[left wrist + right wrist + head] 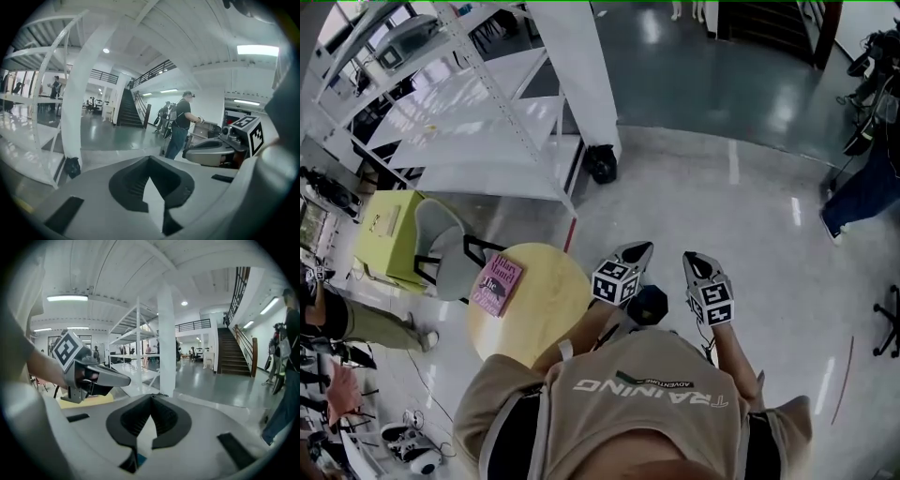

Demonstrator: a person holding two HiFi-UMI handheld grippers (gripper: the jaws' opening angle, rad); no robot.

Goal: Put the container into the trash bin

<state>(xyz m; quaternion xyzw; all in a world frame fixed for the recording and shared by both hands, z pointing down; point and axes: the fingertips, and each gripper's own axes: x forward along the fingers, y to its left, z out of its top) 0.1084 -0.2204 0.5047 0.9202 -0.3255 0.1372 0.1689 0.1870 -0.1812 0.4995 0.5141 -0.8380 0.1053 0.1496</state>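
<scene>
My left gripper point(642, 247) and right gripper point(689, 255) are held up side by side in front of the person's chest, pointing out over the floor. Both are shut and hold nothing. In the left gripper view the left gripper point(150, 157) has its jaws together, with the right gripper point(188, 153) beside it. In the right gripper view the right gripper point(151, 395) has its jaws together too, with the left gripper point(127, 379) at its left. A dark rounded object point(649, 305) lies below and between them; I cannot tell what it is. No container is clearly in sight.
A round yellow table point(546, 323) with a pink book point(497, 284) stands at the left, next to a grey chair point(441, 246) and a yellow-green cabinet point(384, 234). White shelving point(487, 112) and a white pillar point(581, 75) stand ahead, a black bag point(601, 164) at the foot. A person point(180, 124) stands at the right.
</scene>
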